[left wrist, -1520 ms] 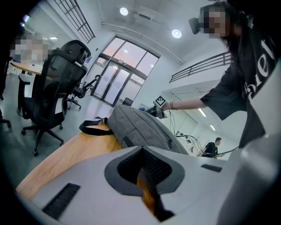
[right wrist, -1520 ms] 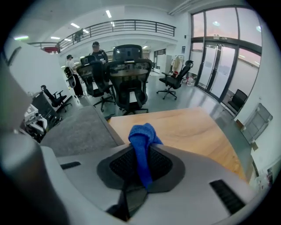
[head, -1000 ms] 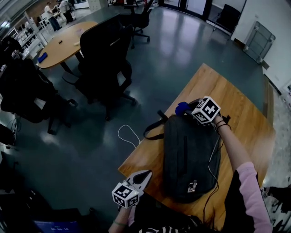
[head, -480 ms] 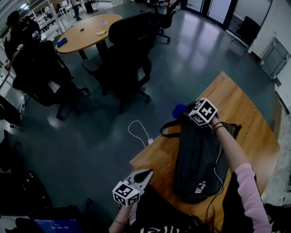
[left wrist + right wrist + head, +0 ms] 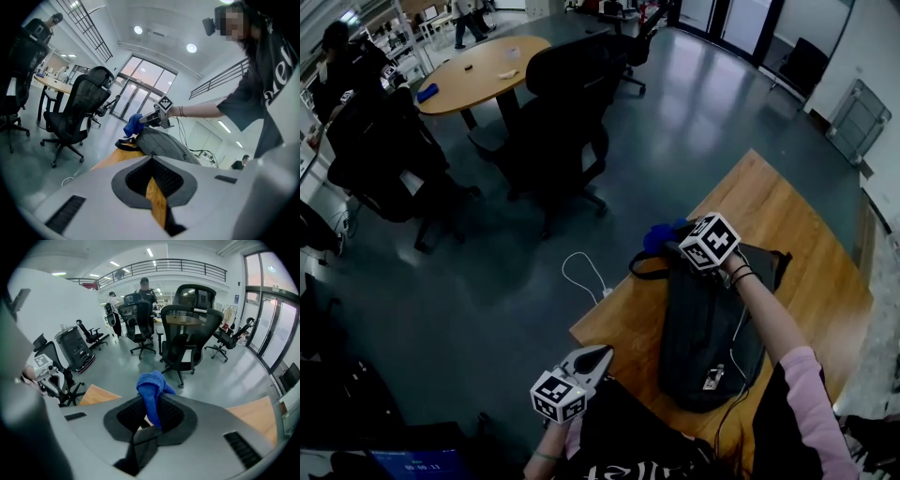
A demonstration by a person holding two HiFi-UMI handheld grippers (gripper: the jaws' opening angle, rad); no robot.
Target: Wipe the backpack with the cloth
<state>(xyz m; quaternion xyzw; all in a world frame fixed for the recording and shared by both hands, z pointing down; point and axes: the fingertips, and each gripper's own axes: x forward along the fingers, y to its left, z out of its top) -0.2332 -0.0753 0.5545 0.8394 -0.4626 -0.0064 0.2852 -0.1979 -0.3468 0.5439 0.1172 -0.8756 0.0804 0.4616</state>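
Round table (image 5: 478, 70): stood far left across the floor, well apart from the work.
Office chair (image 5: 567, 94): black, on the floor just right of the round table.
Left gripper (image 5: 598, 354): hung off the table's near left edge, short of the backpack; its jaws were drawn to a thin slit with nothing between them, only bare wood showing through (image 5: 152, 187).
White cable (image 5: 581, 272): lay looped on the floor beside the table's left edge.
Cloth (image 5: 656, 234): blue, bunched, at the far left end of the backpack, pinched in the right claw (image 5: 152, 390).
Right gripper (image 5: 673, 247): jaws clamped on the cloth, at the backpack's far end (image 5: 150, 416).
Backpack (image 5: 703, 328): dark, lying flat lengthwise on the table, one strap looped over the left edge.
Table (image 5: 806, 253): wooden, bare to the right of the backpack.
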